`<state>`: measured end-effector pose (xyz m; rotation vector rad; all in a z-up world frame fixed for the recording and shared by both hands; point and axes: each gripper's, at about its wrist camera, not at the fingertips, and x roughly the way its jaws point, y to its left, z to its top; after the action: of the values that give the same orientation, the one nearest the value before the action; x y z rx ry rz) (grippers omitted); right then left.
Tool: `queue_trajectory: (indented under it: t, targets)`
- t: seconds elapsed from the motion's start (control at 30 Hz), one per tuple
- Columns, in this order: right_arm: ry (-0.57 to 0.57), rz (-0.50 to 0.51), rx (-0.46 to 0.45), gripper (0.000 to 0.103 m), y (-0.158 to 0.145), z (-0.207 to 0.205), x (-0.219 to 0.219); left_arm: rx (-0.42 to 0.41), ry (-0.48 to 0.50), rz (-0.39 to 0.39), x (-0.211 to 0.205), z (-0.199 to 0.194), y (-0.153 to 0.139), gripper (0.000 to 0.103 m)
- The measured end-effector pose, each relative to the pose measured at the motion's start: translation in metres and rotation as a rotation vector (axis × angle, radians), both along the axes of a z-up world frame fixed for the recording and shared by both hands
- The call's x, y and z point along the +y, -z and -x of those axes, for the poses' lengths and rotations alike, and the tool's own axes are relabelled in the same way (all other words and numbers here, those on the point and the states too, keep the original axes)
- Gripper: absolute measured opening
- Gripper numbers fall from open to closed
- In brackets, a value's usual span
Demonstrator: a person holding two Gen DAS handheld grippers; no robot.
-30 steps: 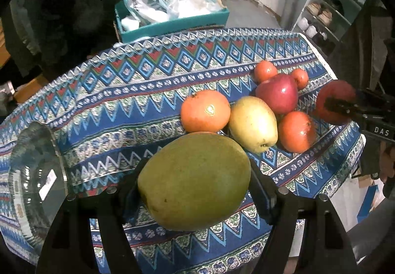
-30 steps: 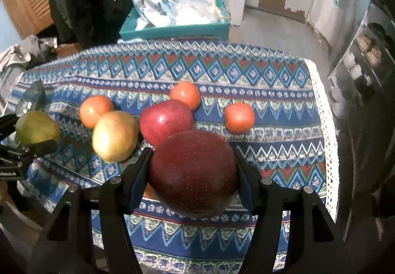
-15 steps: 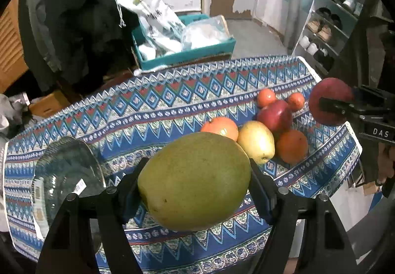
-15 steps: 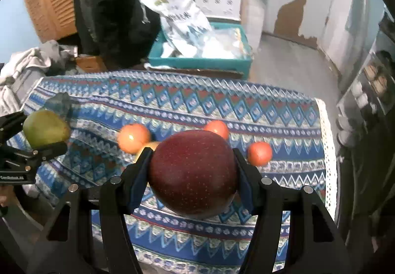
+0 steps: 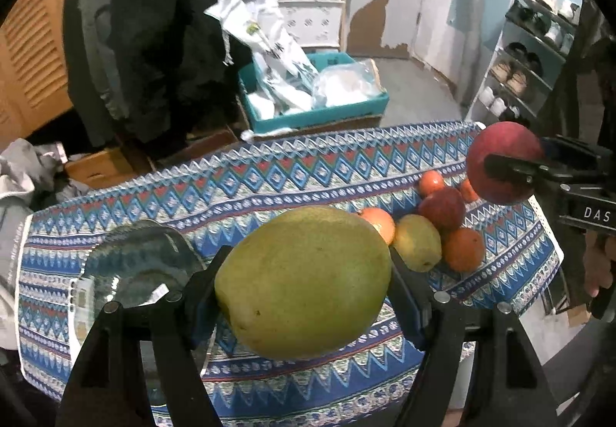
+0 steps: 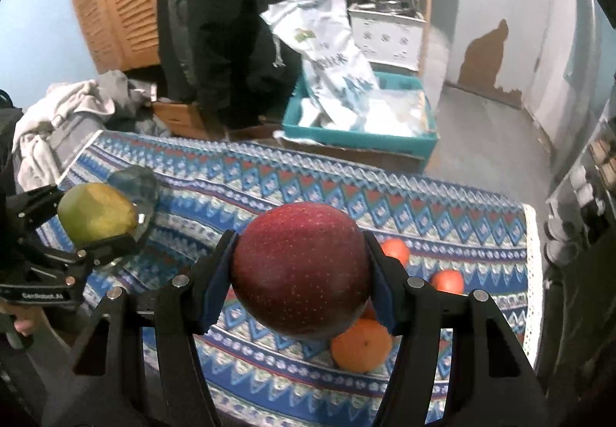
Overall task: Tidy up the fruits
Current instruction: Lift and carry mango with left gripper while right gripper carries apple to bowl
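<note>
Green mango [image 5: 304, 282] and dark red apple [image 6: 300, 271] aloft in jaws; remaining fruits [image 5: 435, 230] clustered on patterned cloth [image 5: 269, 180].

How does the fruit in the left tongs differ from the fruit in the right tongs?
The large green-yellow mango is oval, smooth and bigger; the dark red apple is rounder, with pale speckles. The left tongs grip the mango, the right tongs the apple. Both are clamped above the patterned tablecloth.

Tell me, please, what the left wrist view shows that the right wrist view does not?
Only the left wrist view shows the yellow pear and the second red apple on the cloth. Only the right wrist view shows the pile of grey clothes. Both show the green mango in the left gripper, the red apple in the right gripper, the glass plate and the teal bin.
</note>
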<state>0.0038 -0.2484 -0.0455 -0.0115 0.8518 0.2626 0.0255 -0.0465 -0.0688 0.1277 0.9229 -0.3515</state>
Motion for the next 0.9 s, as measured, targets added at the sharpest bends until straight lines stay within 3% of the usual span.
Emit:
queue_trajectory:
  t: [0.47, 0.9]
  targets:
    - [-0.111, -0.031, -0.023, 0.063, -0.016, -0.024, 0.074, -0.033, -0.098, 0.036, 0.049, -0.002, -0.013, 0.077]
    - [-0.216, -0.054, 0.019, 0.063, -0.005, -0.046, 0.149, -0.035, -0.207, 0.048, 0.109, -0.006, -0.007, 0.077]
